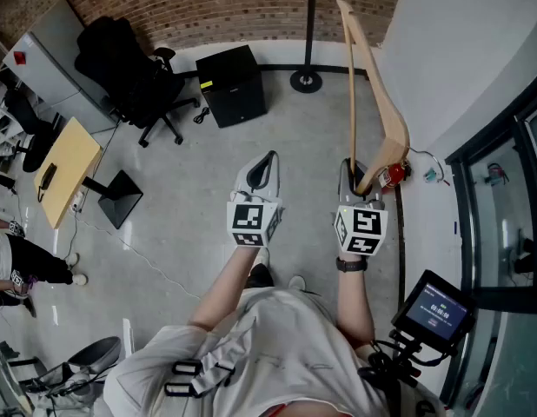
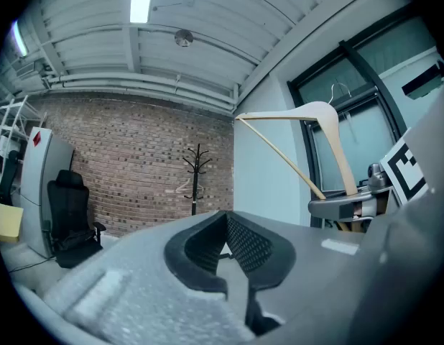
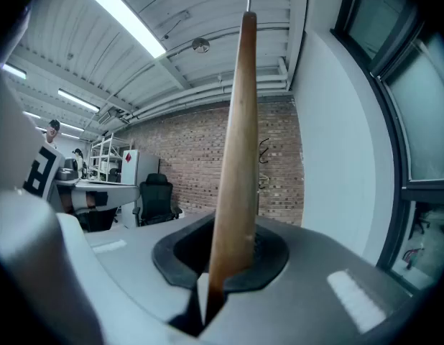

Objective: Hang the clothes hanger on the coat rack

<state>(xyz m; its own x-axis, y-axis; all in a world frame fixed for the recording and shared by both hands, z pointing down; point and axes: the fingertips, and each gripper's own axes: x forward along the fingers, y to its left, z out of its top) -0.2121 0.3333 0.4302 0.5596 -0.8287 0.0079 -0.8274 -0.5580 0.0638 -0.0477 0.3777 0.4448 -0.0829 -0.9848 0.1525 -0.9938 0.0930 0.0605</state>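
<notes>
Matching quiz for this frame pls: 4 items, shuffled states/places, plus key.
1 hanger
2 rack
3 left gripper
4 chair

A on castors
B empty
C clamped in right gripper
D thin pole, round base

Pairs: 1-C, 2-D, 3-B, 4-A

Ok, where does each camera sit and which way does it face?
Head view: on the person's head, facing steeply down at the floor; forearms, torso, left gripper and right gripper show.
Left gripper view: on the left gripper, facing toward the coat rack; its shut, empty jaws show.
Right gripper view: on the right gripper, facing the brick wall; its jaws clamp the hanger.
Shared: hanger in all three.
</notes>
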